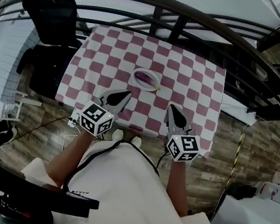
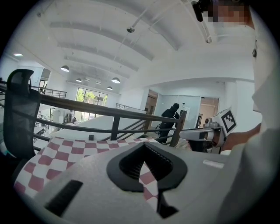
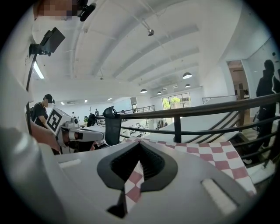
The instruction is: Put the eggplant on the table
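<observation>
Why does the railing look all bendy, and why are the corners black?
Head view: the wide lens bows the railing into an arc. Left gripper view and right gripper view: that lens gives a round picture, leaving black corners.

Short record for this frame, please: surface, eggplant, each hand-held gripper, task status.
surface: table under a red-and-white checked cloth
eggplant: purple eggplant lying in a white oval plate, mid-table
left hand-held gripper: shut, empty, by the near table edge
right hand-held gripper: shut, empty, by the near table edge
task status: eggplant still in the plate, neither gripper touching it
</observation>
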